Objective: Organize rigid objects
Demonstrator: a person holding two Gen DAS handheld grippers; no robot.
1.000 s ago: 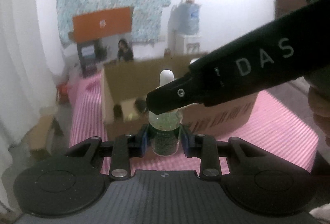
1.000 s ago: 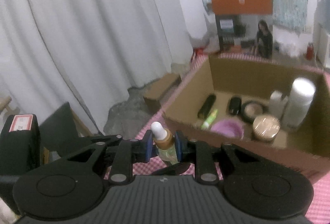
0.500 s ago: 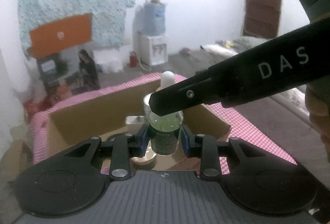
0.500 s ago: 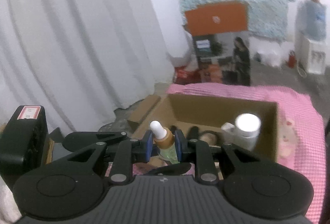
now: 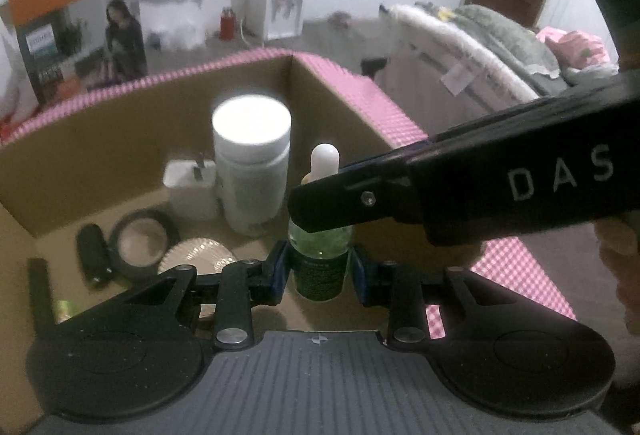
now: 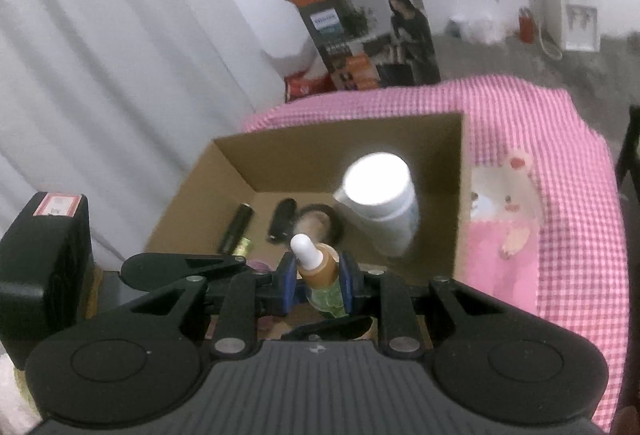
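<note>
Left wrist view: left gripper (image 5: pixel 320 271) is clamped on the green dropper bottle (image 5: pixel 320 263), lower centre. A second ago the cardboard box (image 5: pixel 120 131) was seen from outside, across the pink checked cloth (image 5: pixel 400 115). Now the camera looks down into it, so the bottle is over the box's near right part. The white-lidded jar (image 5: pixel 252 163), compact (image 5: pixel 140 239), ribbed gold lid (image 5: pixel 200 259) and black tube (image 5: pixel 94 255) are already inside. My read: carry is nearly done, lowering and release remain. The right gripper's finger crosses from the right edge and grips the bottle's neck. "DAS" is readable on it. Bottle label print is too small to read.

Right wrist view: right gripper (image 6: pixel 320 279) is closed on the same bottle at its amber collar (image 6: pixel 320 267), white bulb up, lower centre. The box has shifted from right of frame to straight ahead. The orange-topped printed carton (image 6: pixel 360 15), upper centre, has a label panel, too blurred to read.
</note>
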